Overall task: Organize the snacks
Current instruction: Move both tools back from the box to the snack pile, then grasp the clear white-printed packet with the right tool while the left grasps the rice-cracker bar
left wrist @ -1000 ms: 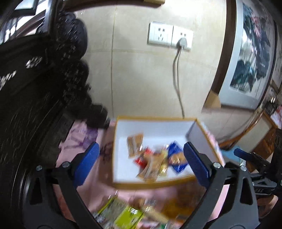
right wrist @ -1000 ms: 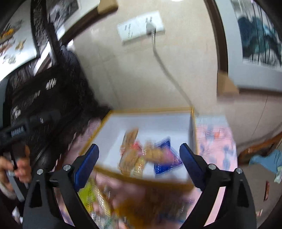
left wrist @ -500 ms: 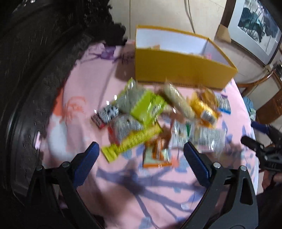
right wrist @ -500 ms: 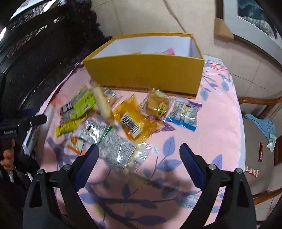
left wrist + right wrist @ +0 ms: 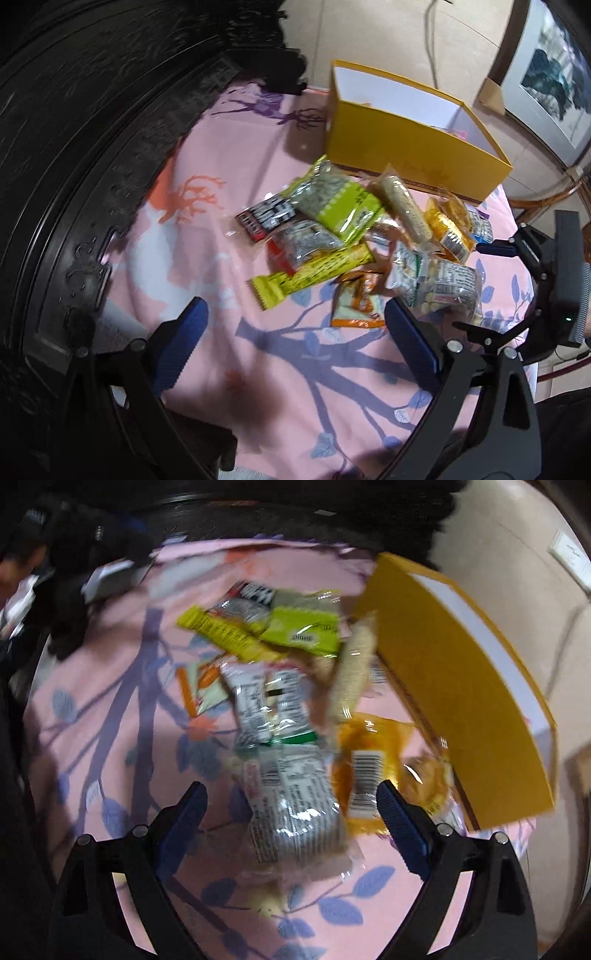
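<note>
Several snack packets lie in a heap on a pink patterned cloth (image 5: 207, 258): a lime-green packet (image 5: 338, 201), a long yellow bar (image 5: 314, 275), an orange-and-white packet (image 5: 356, 304) and a clear packet with a printed label (image 5: 291, 812). Behind the heap stands an open yellow box (image 5: 413, 155) with white inner walls. My left gripper (image 5: 295, 343) is open above bare cloth, just short of the heap. My right gripper (image 5: 291, 812) is open, tilted, and straddles the clear packet without touching it. The right gripper's body also shows at the left wrist view's right edge.
Dark carved wooden furniture (image 5: 92, 129) borders the cloth on the left. A tiled wall with a hanging cable (image 5: 430, 33) and a framed picture (image 5: 550, 85) stands behind the box. A person's hand (image 5: 14, 568) shows at the right wrist view's upper left.
Both grippers dropped from looking into the box to hovering low over the heap on the cloth. The right gripper rolled, so the box now slants across its view.
</note>
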Motion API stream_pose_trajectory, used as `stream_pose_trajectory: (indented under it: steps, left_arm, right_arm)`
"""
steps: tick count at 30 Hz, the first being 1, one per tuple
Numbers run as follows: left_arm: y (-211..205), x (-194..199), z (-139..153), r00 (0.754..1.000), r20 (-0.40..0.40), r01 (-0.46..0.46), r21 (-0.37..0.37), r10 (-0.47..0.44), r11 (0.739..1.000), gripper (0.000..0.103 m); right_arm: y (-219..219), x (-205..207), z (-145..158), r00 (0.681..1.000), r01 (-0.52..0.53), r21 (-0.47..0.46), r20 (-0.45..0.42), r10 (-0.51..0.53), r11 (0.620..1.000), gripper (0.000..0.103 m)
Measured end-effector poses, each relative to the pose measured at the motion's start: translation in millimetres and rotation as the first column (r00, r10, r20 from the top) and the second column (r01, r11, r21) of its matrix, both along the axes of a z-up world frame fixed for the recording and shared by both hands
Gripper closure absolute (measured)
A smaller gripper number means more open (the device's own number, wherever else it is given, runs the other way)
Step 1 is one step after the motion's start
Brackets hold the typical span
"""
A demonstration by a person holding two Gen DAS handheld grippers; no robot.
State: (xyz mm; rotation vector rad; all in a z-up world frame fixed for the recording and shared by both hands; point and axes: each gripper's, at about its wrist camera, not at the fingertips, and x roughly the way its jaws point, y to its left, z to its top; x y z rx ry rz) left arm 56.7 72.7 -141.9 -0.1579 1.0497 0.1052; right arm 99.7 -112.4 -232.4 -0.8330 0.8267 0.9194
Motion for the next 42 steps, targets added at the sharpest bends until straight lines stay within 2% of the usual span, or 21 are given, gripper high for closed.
stream_pose_trajectory:
  steps: [5, 17, 21, 25, 27, 30, 33, 37, 39, 42]
  left_arm:
    - [12, -7, -4, 0.999, -0.015, -0.038, -0.009, 0.038, 0.999, 0.005]
    - [11, 0, -13, 0.998, -0.053, -0.031, -0.008, 0.030, 0.999, 0.005]
    - [10, 3, -17, 0.997, -0.069, -0.029, -0.011, 0.028, 1.000, 0.005]
    - [4, 16, -21, 0.997, -0.077, -0.013, -0.009, 0.012, 1.000, 0.005]
    - [-2, 28, -19, 0.998, -0.065, 0.001, -0.026, -0.003, 1.000, 0.005]
    - [-11, 47, -14, 0.999, -0.040, 0.019, -0.066, -0.021, 0.998, 0.005]
    - [-24, 70, -13, 0.999, -0.024, 0.039, -0.127, -0.042, 0.991, 0.005]
    - [-45, 104, -29, 0.996, -0.088, 0.004, -0.226, -0.024, 0.974, 0.005]
    - [-59, 118, -36, 0.993, -0.114, -0.030, -0.238, 0.003, 0.971, 0.006]
    - [-76, 133, -43, 0.989, -0.137, -0.077, -0.223, 0.047, 0.972, 0.010]
  right_arm:
    - [7, 13, -15, 0.998, -0.031, -0.047, -0.055, 0.028, 0.998, 0.018]
    - [19, 11, -34, 0.997, -0.064, -0.106, -0.058, 0.058, 0.992, 0.031]
    - [14, 11, -31, 0.998, -0.021, -0.088, -0.061, 0.016, 0.996, 0.055]
    - [1, 14, -26, 0.991, 0.082, -0.035, -0.105, -0.085, 0.996, 0.062]
    - [-9, 14, -21, 0.976, 0.156, 0.010, -0.153, -0.153, 0.988, 0.064]
    - [-29, 12, -12, 0.938, 0.285, 0.091, -0.230, -0.259, 0.954, 0.064]
    - [-49, 8, -4, 0.888, 0.408, 0.150, -0.293, -0.354, 0.900, 0.064]
    - [-78, 2, 5, 0.808, 0.557, 0.209, -0.358, -0.468, 0.804, 0.064]
    - [-87, 1, 7, 0.772, 0.611, 0.233, -0.384, -0.506, 0.756, 0.064]
    - [-96, -4, 9, 0.746, 0.648, 0.249, -0.397, -0.534, 0.720, 0.064]
